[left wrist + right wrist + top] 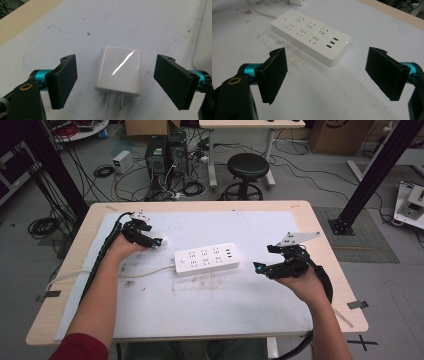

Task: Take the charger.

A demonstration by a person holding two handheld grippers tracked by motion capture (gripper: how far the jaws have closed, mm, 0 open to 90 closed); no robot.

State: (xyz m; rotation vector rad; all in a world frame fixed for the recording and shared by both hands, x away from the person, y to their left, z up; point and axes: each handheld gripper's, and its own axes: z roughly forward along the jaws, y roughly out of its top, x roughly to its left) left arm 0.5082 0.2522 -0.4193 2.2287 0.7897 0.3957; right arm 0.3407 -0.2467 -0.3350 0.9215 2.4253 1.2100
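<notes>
the left gripper (116, 82) stands wide open with the white charger (119, 71) lying flat on the mat between its jaws, touching neither, prongs pointing back toward the camera. the right gripper (337, 76) is also wide open and empty, near the power strip (312, 35).

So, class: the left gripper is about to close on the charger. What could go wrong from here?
1. The charger lies flat and glossy between the open left gripper, so it might slip or twist.
2. Its prongs face the gripper's camera, away from the power strip, so it may need turning before plugging.
</notes>
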